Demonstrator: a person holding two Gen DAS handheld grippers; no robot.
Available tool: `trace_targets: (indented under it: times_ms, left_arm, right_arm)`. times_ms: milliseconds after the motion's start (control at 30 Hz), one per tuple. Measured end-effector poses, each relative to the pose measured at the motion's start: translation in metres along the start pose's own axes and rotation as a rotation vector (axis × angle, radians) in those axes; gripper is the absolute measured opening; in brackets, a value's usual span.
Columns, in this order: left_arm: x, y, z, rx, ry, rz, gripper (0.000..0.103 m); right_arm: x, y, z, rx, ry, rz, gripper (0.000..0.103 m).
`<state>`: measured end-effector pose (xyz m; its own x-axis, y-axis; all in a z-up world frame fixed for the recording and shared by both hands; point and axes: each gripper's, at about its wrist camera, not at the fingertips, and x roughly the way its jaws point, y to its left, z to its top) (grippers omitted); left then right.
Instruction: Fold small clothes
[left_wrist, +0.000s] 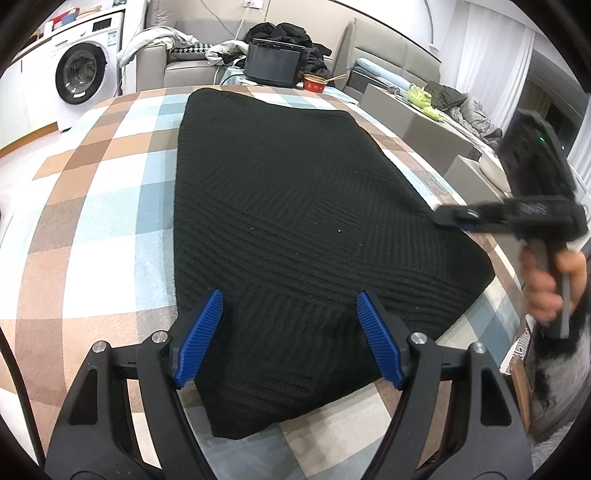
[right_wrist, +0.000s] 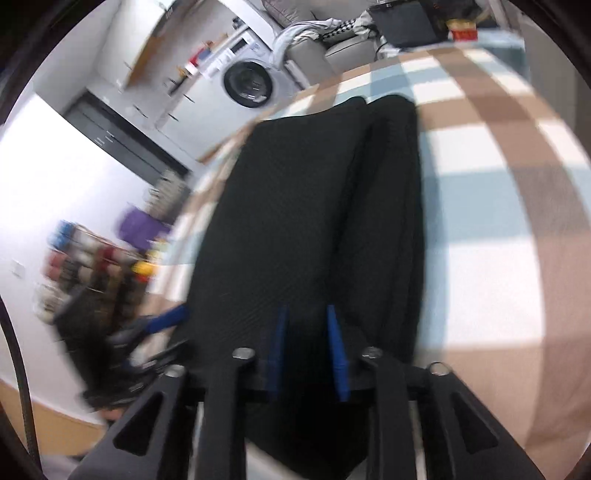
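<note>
Left wrist view: black knit garment, already folded to a long slab, lies on the checked tablecloth, long axis running from the near edge toward the far edge, far end pointing at the black appliance beyond. Left gripper hangs spread wide over the near end, pads off the cloth, pinching nothing. Right gripper, blurred, stands part-open w/ knit between the pads; real pinch or not, can't tell. It sits at the garment's right edge. Likely next: fold across the long axis. To do it well: grab both near corners level, lift together, lay onto far end w/ edges matched, no drag.
</note>
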<state>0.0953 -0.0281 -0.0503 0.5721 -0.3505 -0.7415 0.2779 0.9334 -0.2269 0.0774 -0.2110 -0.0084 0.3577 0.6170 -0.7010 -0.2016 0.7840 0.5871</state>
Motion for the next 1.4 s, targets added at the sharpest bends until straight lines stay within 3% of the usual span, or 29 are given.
trace_targets:
  times_ms: [100,133,167,267,333,400,433,500,533,567,700,800,867,933,967,1000,1133,1400]
  left_arm:
    - [0.000,0.001,0.000,0.002,0.003,0.000,0.073]
    - [0.000,0.001,-0.001,0.004,0.002,0.004,0.073]
    - [-0.001,0.000,-0.002,0.006,0.002,0.007,0.073]
    - [-0.004,0.000,-0.003,0.003,-0.002,0.016,0.073]
    - [-0.005,0.003,-0.003,-0.005,-0.001,0.013,0.073]
    - [-0.007,0.004,-0.003,-0.016,0.000,0.014,0.073]
    - [-0.010,0.006,-0.002,-0.020,-0.001,0.022,0.073]
    - [-0.016,0.010,-0.001,-0.035,-0.023,0.032,0.073]
    - [-0.018,0.013,0.000,-0.050,-0.033,0.034,0.073]
    - [-0.019,0.020,0.001,-0.074,-0.035,0.038,0.073]
    - [-0.013,0.038,0.002,-0.160,-0.009,0.074,0.073]
    - [-0.008,0.042,0.000,-0.180,0.019,0.054,0.070]
    - [-0.006,0.038,-0.001,-0.166,0.020,0.052,0.053]
    - [-0.002,0.034,-0.001,-0.143,0.025,0.069,0.040]
    - [-0.002,0.032,-0.001,-0.129,0.016,0.093,0.031]
    - [0.001,0.032,0.000,-0.120,0.016,0.099,0.027]
    - [0.007,0.039,0.010,-0.168,0.020,0.093,0.025]
    - [0.031,0.052,0.045,-0.162,0.009,0.148,0.025]
  right_arm:
    - [-0.002,0.008,-0.019,-0.039,0.023,0.014,0.031]
    - [-0.001,0.012,-0.025,-0.066,0.014,-0.004,0.023]
    - [-0.004,0.017,-0.028,-0.094,-0.006,-0.021,0.006]
    - [-0.021,0.032,-0.030,-0.154,-0.077,-0.021,0.006]
    - [-0.020,0.032,-0.031,-0.177,-0.047,-0.097,0.006]
    - [-0.011,0.014,-0.034,-0.111,0.012,-0.180,0.010]
    - [-0.014,0.008,-0.033,-0.086,-0.001,-0.148,0.014]
    - [-0.029,0.002,-0.036,-0.055,-0.051,-0.122,0.032]
    - [-0.037,-0.002,-0.035,-0.044,-0.089,-0.140,0.048]
    - [-0.044,-0.006,-0.035,-0.033,-0.133,-0.151,0.054]
    - [-0.037,-0.015,-0.028,0.023,-0.125,-0.134,0.054]
    - [-0.018,-0.006,-0.021,-0.023,-0.101,-0.136,0.054]
    - [-0.010,-0.005,-0.015,-0.054,-0.089,-0.145,0.048]
    - [0.005,-0.004,-0.014,-0.069,-0.068,-0.160,0.027]
    - [0.010,-0.004,-0.011,-0.071,-0.060,-0.153,0.022]
    - [0.013,-0.001,-0.009,-0.083,-0.070,-0.162,0.021]
    - [0.025,-0.004,0.003,-0.075,-0.074,-0.168,0.018]
    - [0.048,-0.006,0.044,-0.069,-0.084,-0.185,0.017]
